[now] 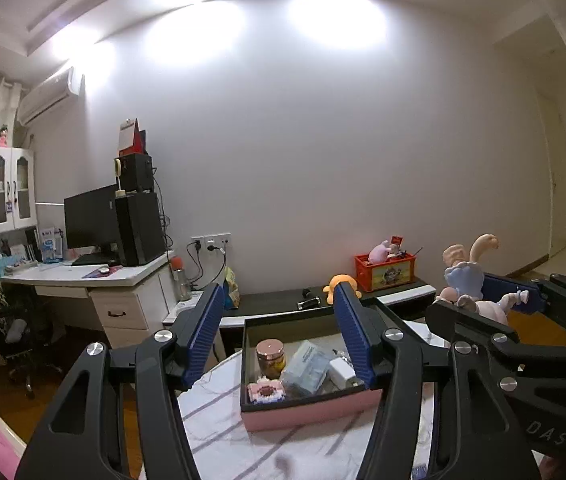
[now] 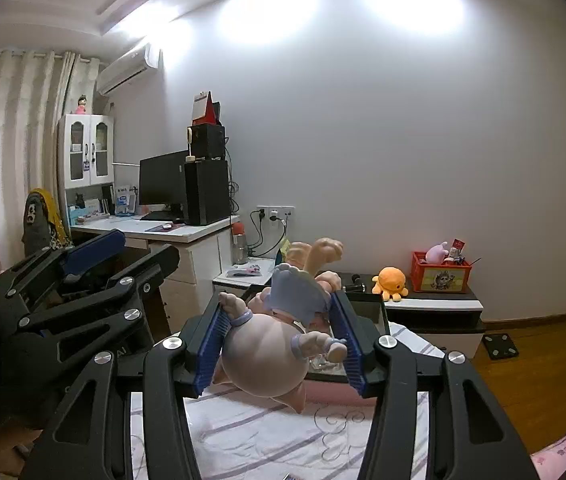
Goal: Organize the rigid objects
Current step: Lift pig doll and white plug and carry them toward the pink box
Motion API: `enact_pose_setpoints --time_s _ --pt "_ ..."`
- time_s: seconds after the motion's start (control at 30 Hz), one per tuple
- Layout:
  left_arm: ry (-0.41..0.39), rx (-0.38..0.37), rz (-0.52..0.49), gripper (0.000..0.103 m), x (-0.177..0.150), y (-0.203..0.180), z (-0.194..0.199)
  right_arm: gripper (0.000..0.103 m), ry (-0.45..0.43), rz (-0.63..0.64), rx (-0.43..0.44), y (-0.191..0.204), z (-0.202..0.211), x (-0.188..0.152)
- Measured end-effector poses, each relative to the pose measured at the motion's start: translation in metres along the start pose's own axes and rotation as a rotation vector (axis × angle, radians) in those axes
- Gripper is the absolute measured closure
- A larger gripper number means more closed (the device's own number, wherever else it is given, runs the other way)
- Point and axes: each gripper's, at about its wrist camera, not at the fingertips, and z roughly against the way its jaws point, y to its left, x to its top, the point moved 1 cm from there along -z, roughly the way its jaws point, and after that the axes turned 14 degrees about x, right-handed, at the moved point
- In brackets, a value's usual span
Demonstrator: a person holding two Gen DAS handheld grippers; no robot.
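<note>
Your right gripper [image 2: 283,344] pinches rabbit doll [image 2: 271,344] above pink box [image 1: 307,410] near bed edge; your left gripper [image 1: 279,336] spread, holding nothing

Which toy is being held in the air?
The pink bunny doll, squeezed in the right hand-held gripper. The orange octopus and the purple plush sit by the wall.

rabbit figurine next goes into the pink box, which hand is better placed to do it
Right. The right gripper already clamps the rabbit figurine just above the pink box. The left gripper is open and empty in front of the box.
</note>
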Motion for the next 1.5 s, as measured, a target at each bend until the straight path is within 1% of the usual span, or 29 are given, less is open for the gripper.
enact_pose_setpoints --time_s 0.07,0.17,0.2,0.23,0.3,0.33,0.37,0.4,0.43,0.47,0.5,0.53,0.57,0.6,0.67,0.7,0.77,0.87,1.0,1.03,1.07,1.1,1.13,1.23,1.33,1.4,1.5 --pt "0.025 -0.014 -0.001 0.045 -0.004 -0.005 -0.014 0.05 0.003 0.003 -0.007 -0.005 -0.008 0.0" --pt "0.113 -0.042 0.001 0.045 -0.022 -0.009 -0.04 0.05 0.047 -0.008 -0.011 -0.014 -0.027 -0.007" --pt "0.175 -0.065 0.015 0.043 -0.034 -0.008 -0.051 0.05 0.063 -0.012 -0.013 -0.016 -0.032 -0.011" --pt "0.208 -0.077 0.019 0.043 -0.042 -0.009 -0.056 0.05 0.082 -0.027 -0.005 -0.021 -0.037 -0.016" --pt "0.306 -0.107 0.032 0.042 -0.065 -0.012 -0.068 0.051 0.117 -0.055 -0.012 -0.03 -0.044 -0.03" --pt "0.344 -0.119 0.028 0.038 -0.073 -0.015 -0.07 0.051 0.134 -0.071 -0.015 -0.034 -0.046 -0.038" --pt "0.38 -0.136 0.008 0.032 -0.083 -0.02 -0.072 0.051 0.148 -0.09 -0.013 -0.038 -0.047 -0.044" --pt "0.41 -0.15 -0.025 0.029 -0.095 -0.027 -0.07 0.051 0.164 -0.113 -0.014 -0.043 -0.047 -0.053" --pt "0.431 -0.157 -0.055 0.028 -0.105 -0.033 -0.068 0.051 0.173 -0.12 -0.018 -0.045 -0.045 -0.057" --pt "0.443 -0.158 -0.063 0.028 -0.109 -0.036 -0.065 0.051 0.182 -0.127 -0.022 -0.047 -0.044 -0.062" --pt "0.465 -0.185 -0.065 0.028 -0.116 -0.041 -0.059 0.051 0.189 -0.139 -0.023 -0.049 -0.041 -0.067" --pt "0.473 -0.207 -0.065 0.025 -0.119 -0.043 -0.055 0.051 0.196 -0.147 -0.026 -0.052 -0.039 -0.07" --pt "0.485 -0.238 -0.068 0.02 -0.125 -0.047 -0.049 0.051 0.209 -0.158 -0.031 -0.054 -0.035 -0.074" --pt "0.494 -0.241 -0.087 0.019 -0.129 -0.05 -0.045 0.051 0.21 -0.17 -0.03 -0.056 -0.031 -0.077" --pt "0.502 -0.223 -0.153 0.019 -0.138 -0.058 -0.037 0.051 0.215 -0.179 -0.034 -0.058 -0.025 -0.079" --pt "0.508 -0.22 -0.171 0.018 -0.141 -0.06 -0.035 0.051 0.216 -0.183 -0.038 -0.059 -0.021 -0.081" --pt "0.523 -0.229 -0.169 0.014 -0.145 -0.061 -0.031 0.051 0.217 -0.199 -0.035 -0.06 -0.017 -0.083" --pt "0.54 -0.231 -0.157 0.012 -0.148 -0.061 -0.023 0.051 0.226 -0.206 -0.034 -0.062 -0.012 -0.088" --pt "0.562 -0.227 -0.185 0.011 -0.158 -0.066 -0.021 0.051 0.23 -0.21 -0.028 -0.061 -0.009 -0.089" --pt "0.575 -0.228 -0.187 0.012 -0.16 -0.068 -0.022 0.051 0.229 -0.212 -0.023 -0.061 -0.008 -0.089" --pt "0.582 -0.234 -0.186 0.02 -0.162 -0.069 -0.022 0.051 0.23 -0.213 -0.023 -0.061 -0.006 -0.09" --pt "0.597 -0.255 -0.179 0.027 -0.163 -0.07 -0.024 0.051 0.231 -0.212 -0.024 -0.061 -0.005 -0.09" --pt "0.612 -0.271 -0.17 0.038 -0.164 -0.071 -0.024 0.051 0.232 -0.212 -0.024 -0.061 -0.004 -0.09" --pt "0.616 -0.273 -0.166 0.038 -0.163 -0.072 -0.024 0.051 0.235 -0.214 -0.024 -0.06 -0.004 -0.089" --pt "0.606 -0.251 -0.134 0.039 -0.158 -0.066 -0.024 0.051 0.231 -0.213 -0.025 -0.061 -0.003 -0.089" --pt "0.581 -0.229 -0.097 0.039 -0.148 -0.057 -0.024 0.051 0.227 -0.211 -0.026 -0.059 -0.003 -0.088" --pt "0.511 -0.179 -0.049 0.039 -0.125 -0.042 -0.022 0.051 0.214 -0.199 -0.027 -0.056 -0.002 -0.083"
